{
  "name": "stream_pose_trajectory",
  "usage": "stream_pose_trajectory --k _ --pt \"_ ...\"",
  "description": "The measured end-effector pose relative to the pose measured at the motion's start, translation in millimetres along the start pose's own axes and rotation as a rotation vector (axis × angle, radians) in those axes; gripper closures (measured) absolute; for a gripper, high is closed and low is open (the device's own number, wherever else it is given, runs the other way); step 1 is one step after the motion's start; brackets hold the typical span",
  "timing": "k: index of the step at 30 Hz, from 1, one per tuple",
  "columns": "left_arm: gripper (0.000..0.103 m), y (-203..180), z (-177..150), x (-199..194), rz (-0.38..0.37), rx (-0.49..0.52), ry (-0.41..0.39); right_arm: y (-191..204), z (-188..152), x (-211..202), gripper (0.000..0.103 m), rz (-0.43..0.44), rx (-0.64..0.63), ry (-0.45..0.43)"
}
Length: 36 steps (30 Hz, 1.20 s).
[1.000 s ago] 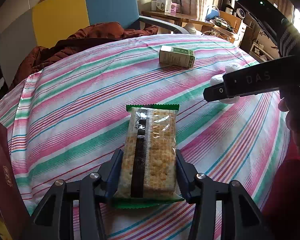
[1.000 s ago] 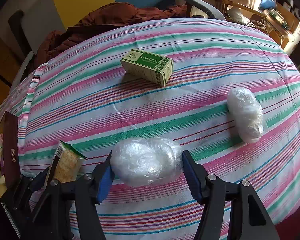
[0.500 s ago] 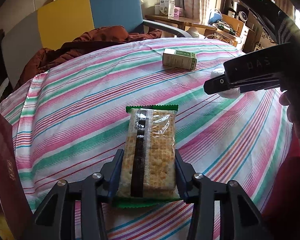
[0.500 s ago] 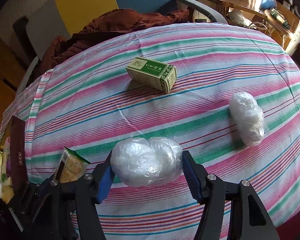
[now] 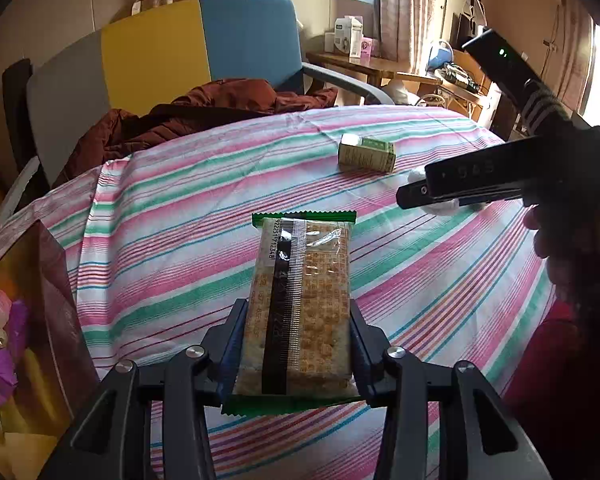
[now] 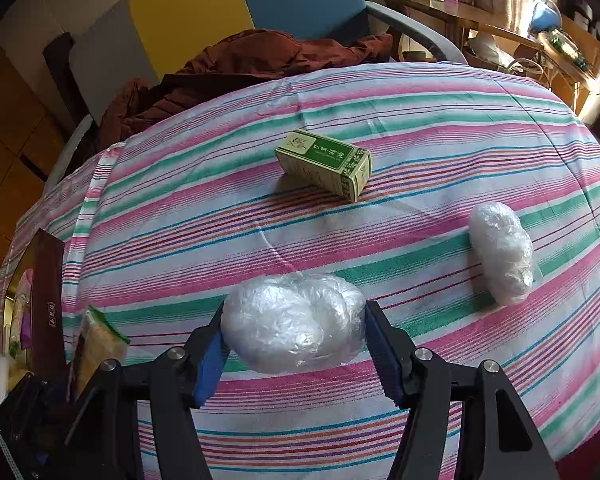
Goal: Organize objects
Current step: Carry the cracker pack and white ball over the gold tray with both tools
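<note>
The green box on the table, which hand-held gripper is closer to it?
Right. The right hand-held gripper, holding a plastic-wrapped bundle, sits just short of the green box. The left hand-held gripper, holding crackers, is farther back.

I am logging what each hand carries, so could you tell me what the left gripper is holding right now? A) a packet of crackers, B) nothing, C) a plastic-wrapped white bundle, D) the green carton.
A: in the left wrist view the left gripper is shut on the cracker packet, while the green carton lies on the striped tablecloth.
</note>
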<state>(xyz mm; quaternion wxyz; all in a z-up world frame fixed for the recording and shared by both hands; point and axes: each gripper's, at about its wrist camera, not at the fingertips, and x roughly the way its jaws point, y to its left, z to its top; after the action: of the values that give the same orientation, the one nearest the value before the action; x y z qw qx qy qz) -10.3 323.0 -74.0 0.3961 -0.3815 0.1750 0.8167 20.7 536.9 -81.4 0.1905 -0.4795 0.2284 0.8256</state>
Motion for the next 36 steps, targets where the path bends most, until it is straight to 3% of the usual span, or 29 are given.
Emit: stream_pose_trajectory --k 8,20,36 --pt "0.057 21.2 2.0 -50.9 0.034 -0.048 -0.074 12.2 -1.1 -5.5 0.039 0.020 -0.052 -0.031" --pt "0.057 80.7 -20.2 -100.3 0.159 -0.146 -0.124 51.6 -12.2 -2.2 0.039 0.008 -0.185 0.000" --pt "0.057 158.5 -56.9 -134.4 0.289 -0.317 -0.148 212.1 -63.4 -51.9 0.038 0.207 -0.378 -0.125"
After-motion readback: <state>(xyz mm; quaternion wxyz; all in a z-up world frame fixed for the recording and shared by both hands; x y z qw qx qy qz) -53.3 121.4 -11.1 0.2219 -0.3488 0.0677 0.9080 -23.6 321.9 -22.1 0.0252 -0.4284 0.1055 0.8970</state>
